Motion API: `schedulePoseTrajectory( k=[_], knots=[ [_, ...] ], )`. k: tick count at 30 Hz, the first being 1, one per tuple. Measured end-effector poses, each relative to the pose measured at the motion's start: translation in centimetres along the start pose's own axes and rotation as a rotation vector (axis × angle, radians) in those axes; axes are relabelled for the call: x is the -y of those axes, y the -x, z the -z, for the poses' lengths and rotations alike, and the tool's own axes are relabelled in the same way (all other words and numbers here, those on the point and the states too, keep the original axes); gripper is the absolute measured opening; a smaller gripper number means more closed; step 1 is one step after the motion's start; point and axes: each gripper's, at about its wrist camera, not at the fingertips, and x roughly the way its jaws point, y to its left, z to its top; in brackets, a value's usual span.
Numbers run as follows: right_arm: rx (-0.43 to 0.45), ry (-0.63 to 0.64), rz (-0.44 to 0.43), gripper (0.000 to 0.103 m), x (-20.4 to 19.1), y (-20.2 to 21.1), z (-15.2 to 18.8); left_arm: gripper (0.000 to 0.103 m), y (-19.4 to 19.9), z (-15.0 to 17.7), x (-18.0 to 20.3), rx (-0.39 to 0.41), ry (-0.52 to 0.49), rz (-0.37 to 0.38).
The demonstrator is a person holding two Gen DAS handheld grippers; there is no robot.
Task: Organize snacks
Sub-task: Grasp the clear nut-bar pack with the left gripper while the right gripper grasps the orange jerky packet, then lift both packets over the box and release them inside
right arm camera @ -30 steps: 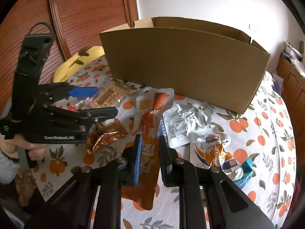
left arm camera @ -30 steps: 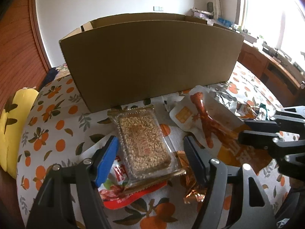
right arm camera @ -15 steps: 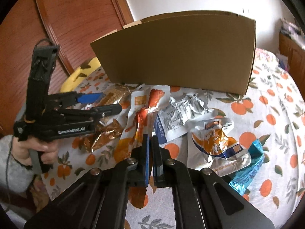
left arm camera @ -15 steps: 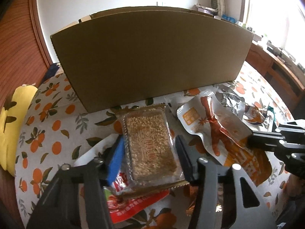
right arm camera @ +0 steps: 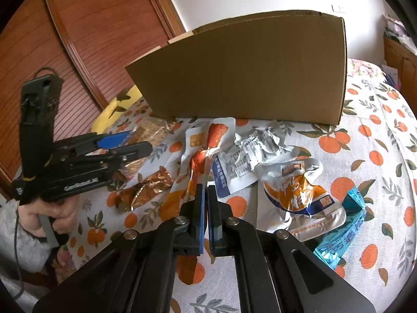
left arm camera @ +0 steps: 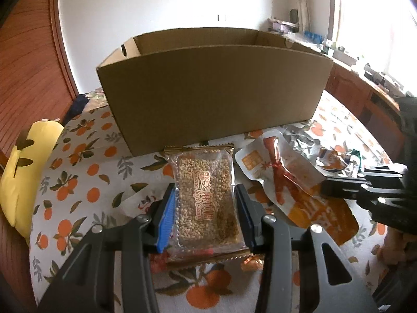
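Two hand-held grippers each clamping a snack packet before a cardboard box.

The left gripper (left arm camera: 206, 216) grasps a clear sesame-bar packet (left arm camera: 204, 198) by its long edges; the right gripper (right arm camera: 206, 214) is clenched on an orange pouch (right arm camera: 198, 164). The box (left arm camera: 213, 88) stands just beyond both, on an orange-print tablecloth (right arm camera: 365, 151).

one cardboard box (right arm camera: 250, 70); seven snack packets (right arm camera: 299, 198); two grippers (right arm camera: 206, 216); one yellow cushion (left arm camera: 23, 180)
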Motion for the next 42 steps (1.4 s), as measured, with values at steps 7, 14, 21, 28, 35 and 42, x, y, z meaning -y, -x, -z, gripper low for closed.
schedulePoseTrajectory(
  k=[7,14,21,28,35,42],
  knots=[
    [0.016,0.073,0.050,0.000,-1.6,1.3,-0.4,0.043,1.6,0.8,0.8,0.030,-0.012,0.008],
    [0.005,0.150,0.120,0.000,-4.0,1.9,-1.4,0.043,3.9,0.8,1.1,0.076,-0.003,0.036],
    [0.021,0.184,0.177,0.000,-4.9,4.2,-2.3,0.043,6.3,-0.3,0.9,0.131,-0.001,0.052],
    [0.051,0.218,0.229,0.000,-6.0,6.4,-3.2,0.043,8.1,-1.4,1.0,0.176,-0.011,0.057],
    [0.071,0.228,0.258,0.000,-6.4,7.8,-3.3,0.043,8.9,-1.4,1.4,0.190,-0.018,0.061],
    [0.086,0.239,0.279,0.000,-6.7,9.1,-3.2,0.043,9.6,-1.6,1.8,0.208,-0.023,0.060]
  ],
)
